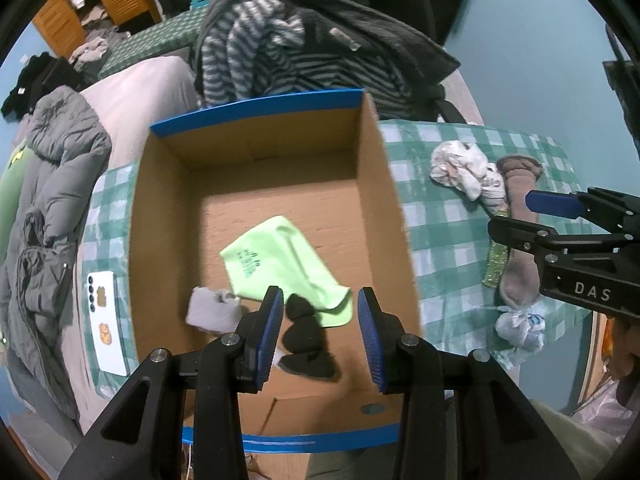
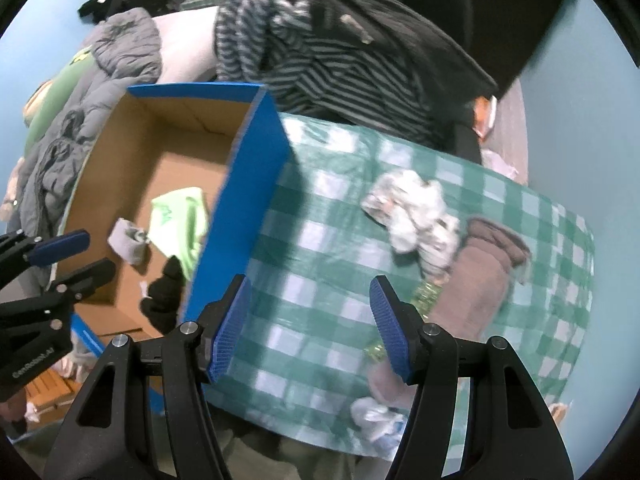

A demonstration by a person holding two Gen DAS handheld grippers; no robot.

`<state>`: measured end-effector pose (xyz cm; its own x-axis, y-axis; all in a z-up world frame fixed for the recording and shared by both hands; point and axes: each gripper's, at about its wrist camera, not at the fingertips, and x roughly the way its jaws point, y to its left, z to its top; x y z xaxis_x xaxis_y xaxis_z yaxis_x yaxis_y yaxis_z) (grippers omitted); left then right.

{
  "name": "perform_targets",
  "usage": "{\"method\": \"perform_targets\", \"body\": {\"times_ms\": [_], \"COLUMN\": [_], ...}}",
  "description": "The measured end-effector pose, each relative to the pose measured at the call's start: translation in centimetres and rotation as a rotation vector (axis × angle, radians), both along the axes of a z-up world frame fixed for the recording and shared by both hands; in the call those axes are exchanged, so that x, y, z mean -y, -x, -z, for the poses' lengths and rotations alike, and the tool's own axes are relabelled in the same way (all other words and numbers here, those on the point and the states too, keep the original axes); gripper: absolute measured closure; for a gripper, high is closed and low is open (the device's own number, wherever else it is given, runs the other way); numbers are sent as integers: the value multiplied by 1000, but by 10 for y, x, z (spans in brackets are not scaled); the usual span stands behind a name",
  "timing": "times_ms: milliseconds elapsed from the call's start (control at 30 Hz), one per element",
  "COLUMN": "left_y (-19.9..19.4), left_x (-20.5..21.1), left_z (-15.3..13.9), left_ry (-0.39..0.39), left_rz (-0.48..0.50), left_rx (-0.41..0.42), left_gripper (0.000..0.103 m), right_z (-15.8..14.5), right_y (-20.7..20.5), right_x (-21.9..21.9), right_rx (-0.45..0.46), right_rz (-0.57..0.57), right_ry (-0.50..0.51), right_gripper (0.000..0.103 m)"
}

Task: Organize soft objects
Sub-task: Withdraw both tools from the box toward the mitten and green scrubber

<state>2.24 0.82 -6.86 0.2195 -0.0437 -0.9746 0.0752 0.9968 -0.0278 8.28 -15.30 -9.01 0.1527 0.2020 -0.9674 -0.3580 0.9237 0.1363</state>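
Jaws, left: my left gripper [image 1: 318,334] hangs over the cardboard box [image 1: 394,216], pads apart, nothing between them, nothing gripped.
Jaws, right: my right gripper [image 2: 310,326] hangs over the green checked tablecloth [image 2: 320,280], pads spread wide, nothing between them.
Box, near end: black sock [image 1: 304,336] lies on the floor of the box, right under my left pads.
Box, left of that: small grey sock [image 1: 212,310] lies just beside the black one; can't tell whether they touch.
Box, middle: lime-green cloth [image 1: 280,264] lies flat, one corner next to the black sock.
Box, build: open top, brown inside, blue outside [image 2: 248,208].
Table, near edge: small white-and-blue bundle [image 2: 376,416] sits near the cloth's front edge.
Table, right of the box: long brown sock [image 2: 476,276] lies outstretched, with a glittery green strip [image 1: 494,264] alongside it.
Table, further back: crumpled white patterned cloth [image 2: 412,212] sits beside the brown sock's cuff end.
Table, left of the box: white phone [image 1: 106,320] lies flat on the tablecloth.
Behind: grey puffer jacket [image 1: 52,184] on the left, striped garment [image 1: 256,60] behind the box.
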Motion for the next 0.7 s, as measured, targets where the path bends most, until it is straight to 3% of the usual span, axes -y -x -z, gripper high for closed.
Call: {"method": "perform_targets", "body": {"times_ms": [400, 700], "left_y": [-9, -22], "left_x": [59, 99], "left_z": [-1, 14], "left_ry": [5, 6], "left_rz": [80, 135], "left_rx": [-2, -20], "left_gripper": [59, 56], "right_z": [13, 31], "right_y": [-2, -3], "right_x": [70, 106], "right_rx": [-25, -56], "right_rz": [124, 189], "right_ry": [34, 62], "right_gripper": [39, 39]}}
